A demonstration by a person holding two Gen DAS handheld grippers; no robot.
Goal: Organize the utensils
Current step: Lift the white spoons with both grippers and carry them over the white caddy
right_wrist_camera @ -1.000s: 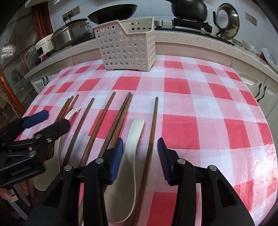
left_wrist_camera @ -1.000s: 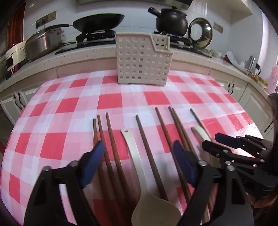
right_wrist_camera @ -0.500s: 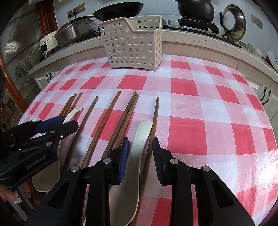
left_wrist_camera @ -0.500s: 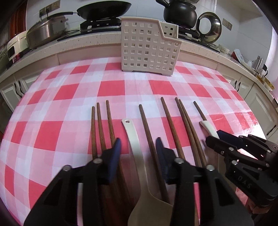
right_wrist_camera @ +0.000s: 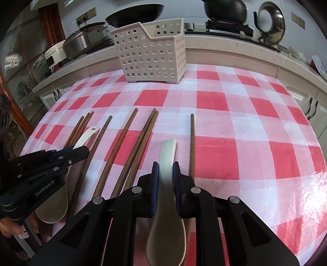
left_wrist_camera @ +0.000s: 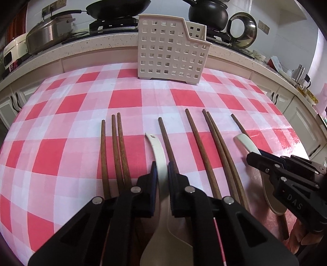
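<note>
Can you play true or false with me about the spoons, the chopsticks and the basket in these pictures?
1. The left hand-held gripper is shut on a white spoon. True.
2. The right hand-held gripper is wide open. False: it is shut on the speckled spoon.
3. The white perforated basket stands upright at the far end of the checkered tablecloth. True.
4. The wooden chopsticks are already standing in the basket. False: they lie on the tablecloth.
5. A black wok sits on the stove behind. True.
</note>
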